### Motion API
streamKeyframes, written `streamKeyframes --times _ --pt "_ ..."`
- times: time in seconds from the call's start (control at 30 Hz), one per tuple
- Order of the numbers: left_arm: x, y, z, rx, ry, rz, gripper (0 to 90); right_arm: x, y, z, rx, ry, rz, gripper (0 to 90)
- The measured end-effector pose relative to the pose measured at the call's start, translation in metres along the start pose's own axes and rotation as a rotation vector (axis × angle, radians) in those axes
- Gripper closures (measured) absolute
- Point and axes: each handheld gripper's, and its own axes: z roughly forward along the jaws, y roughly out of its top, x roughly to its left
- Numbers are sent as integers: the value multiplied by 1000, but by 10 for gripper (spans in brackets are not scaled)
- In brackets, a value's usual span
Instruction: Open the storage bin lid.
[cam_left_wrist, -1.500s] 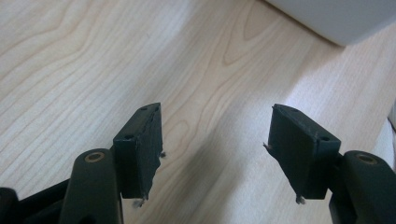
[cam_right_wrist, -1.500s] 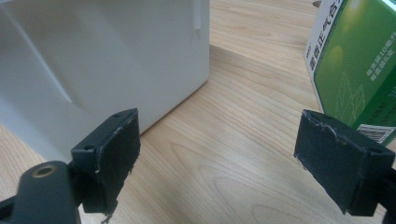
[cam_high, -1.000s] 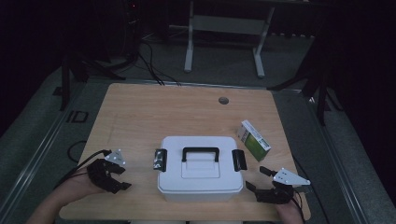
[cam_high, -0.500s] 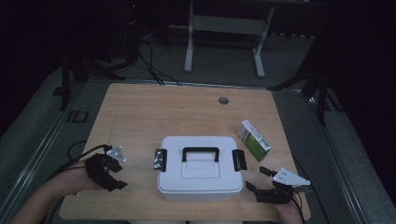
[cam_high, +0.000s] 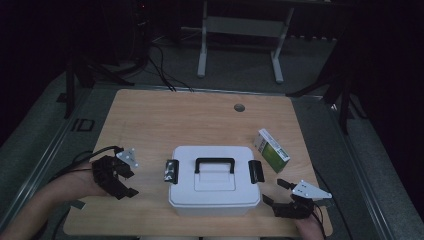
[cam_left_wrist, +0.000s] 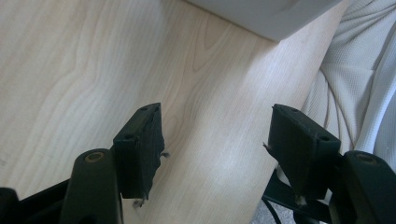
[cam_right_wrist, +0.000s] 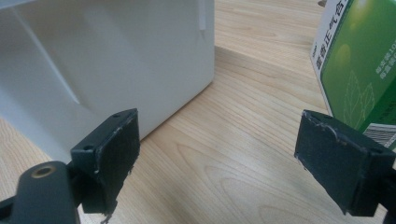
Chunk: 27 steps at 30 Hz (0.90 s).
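A white lidded box (cam_high: 215, 186) with a black handle (cam_high: 215, 162) and two black side latches stands at the table's near middle. My left gripper (cam_high: 129, 183) hovers to its left, open, with bare wood between its jaws (cam_left_wrist: 217, 116). The box's corner (cam_left_wrist: 266, 14) shows at the top of the left gripper view. My right gripper (cam_high: 275, 192) sits low at the box's right front corner, open and holding nothing (cam_right_wrist: 219, 121). In the right gripper view the box wall (cam_right_wrist: 116, 60) is at the left. A green and white carton (cam_high: 271, 150) (cam_right_wrist: 359, 60) lies to the right of the box.
The wooden table (cam_high: 150, 120) has a round cable hole (cam_high: 239, 107) near its far edge. White ribbed clothing (cam_left_wrist: 355, 70) shows past the table's near edge. Cables trail off the left side, and a metal stand (cam_high: 240, 30) is on the floor behind.
My left gripper has risen off the table and drifted slightly away from the near edge, with its jaws as wide as before. The right gripper, box and carton have not moved.
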Motion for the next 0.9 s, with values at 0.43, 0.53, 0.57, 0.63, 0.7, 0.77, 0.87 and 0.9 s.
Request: streamKeyframes --times 0.43,0.53,0.57,0.63,0.7,0.77,0.87,0.9 --pt "-7 27 -13 -14 -6 44 359 0 -1 0 3 2 3 136" --pt "-9 35 -16 -11 0 65 360 0 -1 0 2 2 5 136" --pt "-10 38 -17 -8 2 73 360 0 -1 0 3 4 5 136" --pt "-11 44 -19 -7 2 92 360 0 -1 0 4 4 3 136" --pt "-13 51 -21 -4 3 105 361 0 -1 1 2 4 3 136" --pt "-14 58 -23 -4 2 116 362 0 -1 1 2 4 4 136" --pt "-17 68 -24 -2 3 135 362 -1 -1 0 -3 4 11 136" --pt "-18 72 -25 1 6 143 362 -1 -1 0 -3 4 12 136"
